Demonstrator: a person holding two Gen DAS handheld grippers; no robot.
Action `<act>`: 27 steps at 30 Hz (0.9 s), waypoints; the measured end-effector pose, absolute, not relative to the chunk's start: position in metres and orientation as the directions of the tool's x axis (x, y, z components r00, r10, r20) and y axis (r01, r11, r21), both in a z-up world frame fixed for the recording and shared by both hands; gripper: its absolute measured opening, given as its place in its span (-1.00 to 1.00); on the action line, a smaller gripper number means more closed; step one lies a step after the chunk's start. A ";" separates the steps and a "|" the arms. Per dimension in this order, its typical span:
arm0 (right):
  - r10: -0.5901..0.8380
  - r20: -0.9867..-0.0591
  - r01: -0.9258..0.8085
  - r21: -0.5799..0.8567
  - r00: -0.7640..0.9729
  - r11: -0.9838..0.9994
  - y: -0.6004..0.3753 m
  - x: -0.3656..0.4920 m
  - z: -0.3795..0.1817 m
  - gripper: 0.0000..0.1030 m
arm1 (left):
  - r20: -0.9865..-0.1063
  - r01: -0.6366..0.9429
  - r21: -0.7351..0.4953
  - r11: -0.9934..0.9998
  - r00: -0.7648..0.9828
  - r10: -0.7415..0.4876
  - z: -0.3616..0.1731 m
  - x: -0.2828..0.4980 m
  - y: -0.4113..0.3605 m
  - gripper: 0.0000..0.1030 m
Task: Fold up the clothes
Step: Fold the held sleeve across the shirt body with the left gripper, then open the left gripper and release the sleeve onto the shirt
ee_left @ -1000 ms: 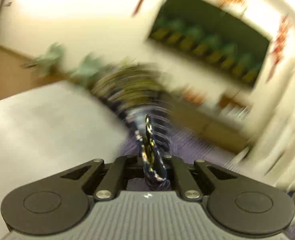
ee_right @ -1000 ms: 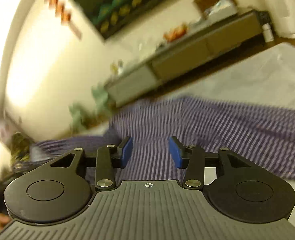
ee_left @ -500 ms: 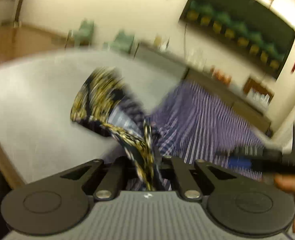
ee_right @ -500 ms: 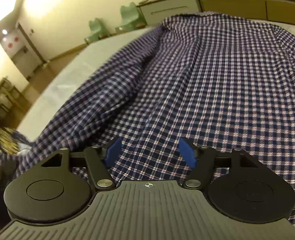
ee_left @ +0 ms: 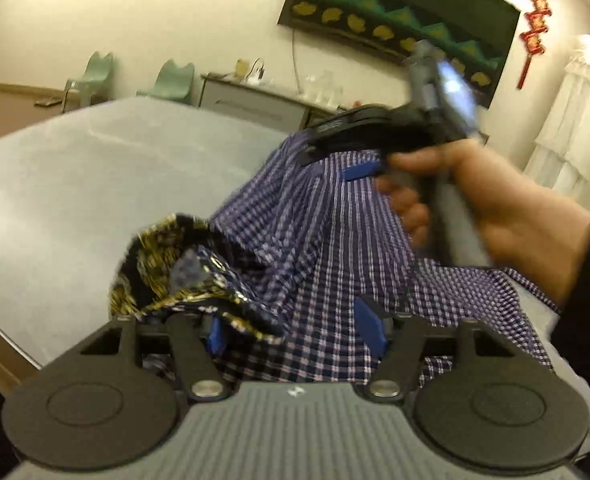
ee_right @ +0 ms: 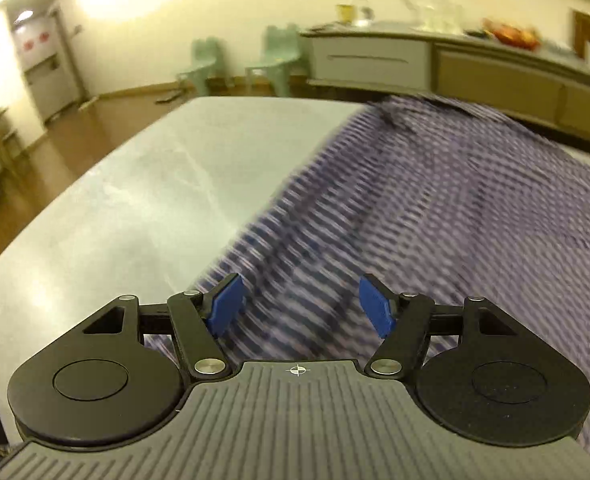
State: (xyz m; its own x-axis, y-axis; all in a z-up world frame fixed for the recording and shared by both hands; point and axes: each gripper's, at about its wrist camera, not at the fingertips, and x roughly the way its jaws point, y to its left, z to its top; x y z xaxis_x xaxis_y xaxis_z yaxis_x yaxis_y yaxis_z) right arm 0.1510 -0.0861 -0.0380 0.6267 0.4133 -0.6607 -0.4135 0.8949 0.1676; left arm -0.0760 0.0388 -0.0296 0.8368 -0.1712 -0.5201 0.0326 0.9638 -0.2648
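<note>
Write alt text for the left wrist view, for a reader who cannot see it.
The left tongs stand open over a blue checked shirt crumpled on a grey table, with a dark gold-patterned garment bunched against the left pad. On the right, a hand holds the right tongs above the shirt.

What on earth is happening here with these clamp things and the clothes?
A person is sorting laundry on a grey table, holding a pincer tool in each hand. The left tool is open, with a dark gold-patterned garment bunched just ahead of it, draped against one pad. The right tool, gripped in the person's hand, is also open and hovers over a blue checked shirt spread across the table. Nothing is folded yet.
</note>
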 end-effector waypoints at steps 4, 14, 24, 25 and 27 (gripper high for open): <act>0.305 -0.750 -0.429 0.032 0.587 0.903 -0.055 0.176 -0.062 0.28 | -0.460 -0.064 -0.246 0.967 0.886 -0.058 -0.020 -0.077 0.070 0.35; 0.077 -0.782 -0.376 -0.209 0.619 0.903 -0.073 0.179 -0.073 0.52 | -0.399 -0.174 -0.358 0.917 0.917 0.018 -0.021 -0.063 0.131 0.45; 0.124 -0.719 -0.305 -0.127 0.684 0.944 -0.072 0.166 -0.032 0.39 | -0.512 -0.168 -0.690 0.703 0.801 -0.310 -0.068 0.009 0.184 0.52; 0.191 -0.713 -0.333 -0.064 0.674 0.941 -0.068 0.158 -0.027 0.39 | -0.500 -0.138 -0.699 0.702 0.796 -0.341 -0.068 0.008 0.182 0.50; 0.373 -0.693 -0.431 0.099 0.617 0.897 -0.063 0.136 -0.017 0.46 | -0.474 -0.070 -0.710 0.701 0.783 -0.402 -0.067 0.003 0.177 0.52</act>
